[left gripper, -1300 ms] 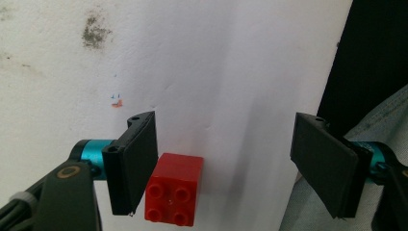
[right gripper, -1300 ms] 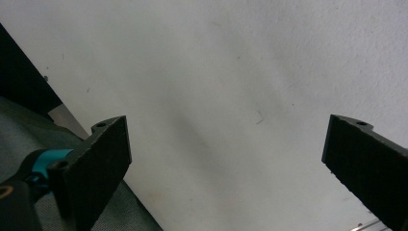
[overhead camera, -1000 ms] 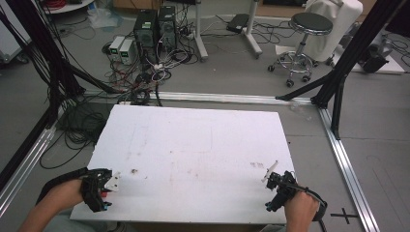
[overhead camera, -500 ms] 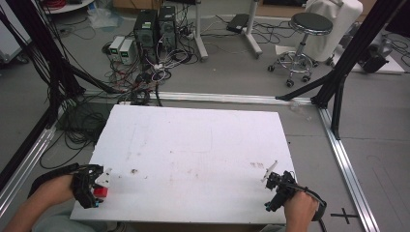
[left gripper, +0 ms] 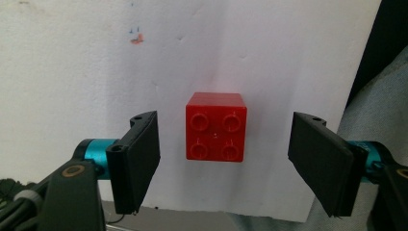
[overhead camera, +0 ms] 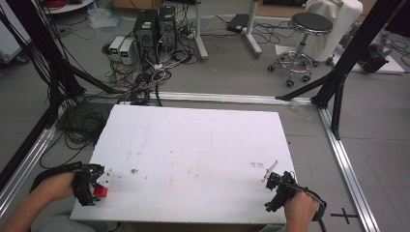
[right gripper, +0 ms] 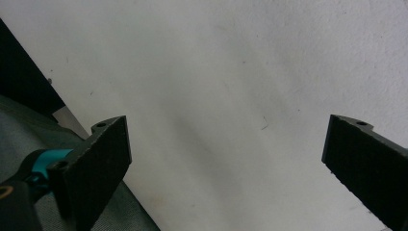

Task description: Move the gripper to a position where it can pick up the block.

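Left gripper view looks down on a red brick [left gripper: 216, 126] lying studs-up on the white bench [left gripper: 72, 72] near its edge — it sits midway between the left gripper's [left gripper: 226, 163] spread fingers [left gripper: 139, 159], touching neither. High view places that brick [overhead camera: 100, 191] at the bench's near left corner, just beside the person's left hand [overhead camera: 58, 186]. Well apart at the near right, the right gripper [right gripper: 226, 168] holds its fingers [right gripper: 103, 159] wide over bare bench — nothing between them.

The left hand-held gripper [overhead camera: 99, 186] partly hides the red brick [overhead camera: 100, 192].
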Available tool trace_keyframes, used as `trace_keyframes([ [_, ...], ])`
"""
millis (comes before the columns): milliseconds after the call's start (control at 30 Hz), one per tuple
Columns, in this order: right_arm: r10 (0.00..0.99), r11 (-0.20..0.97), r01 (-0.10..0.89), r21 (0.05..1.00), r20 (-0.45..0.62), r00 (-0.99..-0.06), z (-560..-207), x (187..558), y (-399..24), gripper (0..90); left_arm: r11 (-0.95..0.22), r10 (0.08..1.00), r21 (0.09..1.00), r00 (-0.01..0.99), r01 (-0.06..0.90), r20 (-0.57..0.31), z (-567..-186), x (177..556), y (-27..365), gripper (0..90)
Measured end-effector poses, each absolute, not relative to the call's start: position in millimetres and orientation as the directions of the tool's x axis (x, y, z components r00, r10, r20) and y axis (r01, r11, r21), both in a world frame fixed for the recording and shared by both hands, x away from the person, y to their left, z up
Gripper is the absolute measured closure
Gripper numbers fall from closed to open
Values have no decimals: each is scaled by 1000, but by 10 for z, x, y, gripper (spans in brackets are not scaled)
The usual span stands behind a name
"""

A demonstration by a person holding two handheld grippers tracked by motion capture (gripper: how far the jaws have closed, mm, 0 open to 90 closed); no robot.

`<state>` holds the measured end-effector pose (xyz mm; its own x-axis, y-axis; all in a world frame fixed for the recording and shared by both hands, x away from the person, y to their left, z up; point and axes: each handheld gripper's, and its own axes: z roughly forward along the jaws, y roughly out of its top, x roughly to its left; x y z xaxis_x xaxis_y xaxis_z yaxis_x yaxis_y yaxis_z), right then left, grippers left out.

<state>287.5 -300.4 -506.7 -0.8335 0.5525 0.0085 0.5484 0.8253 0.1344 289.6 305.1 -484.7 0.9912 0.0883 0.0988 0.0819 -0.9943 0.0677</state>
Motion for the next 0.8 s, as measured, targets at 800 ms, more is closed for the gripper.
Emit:
trace_keyframes([
  [800, 552, 825, 549, 135, 14, -834, -5072, 2875, -2995, 23, -998, 59, 17, 996, 58, 71, -5094, 2950, 3058, 280],
])
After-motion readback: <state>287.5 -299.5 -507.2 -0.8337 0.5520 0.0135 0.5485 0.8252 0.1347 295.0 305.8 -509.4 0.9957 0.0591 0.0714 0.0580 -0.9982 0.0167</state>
